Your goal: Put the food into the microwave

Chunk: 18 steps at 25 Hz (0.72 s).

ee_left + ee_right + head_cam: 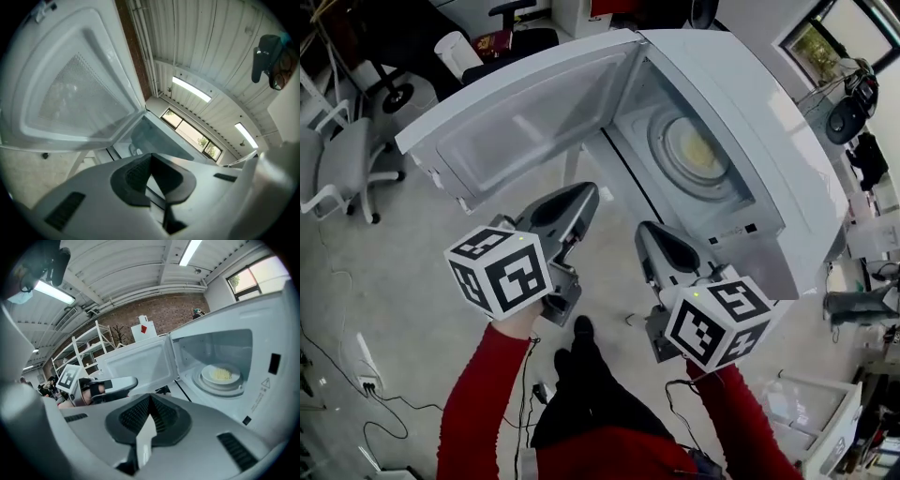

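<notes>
- Head view. Microwave (787,131), white, with its door (525,112) swung wide to the left.
- Food (698,150): a pale yellow heap on a plate (680,141) that sits on the turntable inside the oven, so it is already in place.
- Left gripper (586,195): jaws together, nothing held, just below the lower edge of the door and apart from it.
- Right gripper (645,231): jaws together, nothing held, in front of the opening and clear of the plate.
- Left gripper view. The inner face of the door (70,84) fills the upper left.
- Left gripper (150,157): pads meet at the tips, with nothing between them and nothing touched.
- Right gripper view. The food (221,374) sits in the middle of the plate (206,377), deep inside the microwave (276,333).
- Right gripper (150,398): pads closed on each other, empty. The left gripper (110,385) shows beside the door (136,359).
- Handling, as a judgement. The plate looks stiff, smooth and breakable, and probably light.
- The food looks loose and likely to slide if the plate tips.
- Any further hold belongs on the bare rim, with the plate kept level.
- The door looks light and hinged, so a push on its free edge with closed jaws should serve.
</notes>
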Tool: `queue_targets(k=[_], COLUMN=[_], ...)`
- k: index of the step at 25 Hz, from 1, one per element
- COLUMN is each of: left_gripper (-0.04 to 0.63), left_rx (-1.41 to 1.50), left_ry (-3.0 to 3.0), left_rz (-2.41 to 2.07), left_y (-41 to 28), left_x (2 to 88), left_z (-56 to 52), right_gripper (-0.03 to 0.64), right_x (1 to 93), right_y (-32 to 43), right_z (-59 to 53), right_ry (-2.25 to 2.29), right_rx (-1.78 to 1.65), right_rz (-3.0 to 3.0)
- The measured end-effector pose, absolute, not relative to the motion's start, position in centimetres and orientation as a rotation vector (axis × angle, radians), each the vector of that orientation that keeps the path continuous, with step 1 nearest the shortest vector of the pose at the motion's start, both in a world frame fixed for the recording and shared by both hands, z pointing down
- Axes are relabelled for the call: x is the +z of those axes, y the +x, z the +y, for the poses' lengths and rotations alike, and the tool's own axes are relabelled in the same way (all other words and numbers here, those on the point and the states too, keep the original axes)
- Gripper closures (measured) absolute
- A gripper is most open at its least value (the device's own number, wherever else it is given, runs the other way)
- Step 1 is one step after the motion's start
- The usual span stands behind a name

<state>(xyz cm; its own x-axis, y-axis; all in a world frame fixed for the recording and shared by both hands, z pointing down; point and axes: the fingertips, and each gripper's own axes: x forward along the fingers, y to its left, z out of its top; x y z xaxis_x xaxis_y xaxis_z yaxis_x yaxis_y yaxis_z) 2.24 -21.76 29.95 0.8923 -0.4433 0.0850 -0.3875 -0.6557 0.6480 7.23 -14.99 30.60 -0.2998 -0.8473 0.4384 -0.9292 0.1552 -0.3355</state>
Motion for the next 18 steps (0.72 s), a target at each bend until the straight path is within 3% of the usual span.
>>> queue_targets(k=[18], left_gripper=[0.584], left_rx=[0.149], left_ry=[2.662], left_rz=[-1.036], left_y=[-5.0], left_x=[25.9], left_z=[-12.4], right_gripper=[0.603], right_x=[25.4], right_y=[6.5], right_z=[-6.7], right_ry=[1.829], right_rx=[0.687], right_rz=[-2.450])
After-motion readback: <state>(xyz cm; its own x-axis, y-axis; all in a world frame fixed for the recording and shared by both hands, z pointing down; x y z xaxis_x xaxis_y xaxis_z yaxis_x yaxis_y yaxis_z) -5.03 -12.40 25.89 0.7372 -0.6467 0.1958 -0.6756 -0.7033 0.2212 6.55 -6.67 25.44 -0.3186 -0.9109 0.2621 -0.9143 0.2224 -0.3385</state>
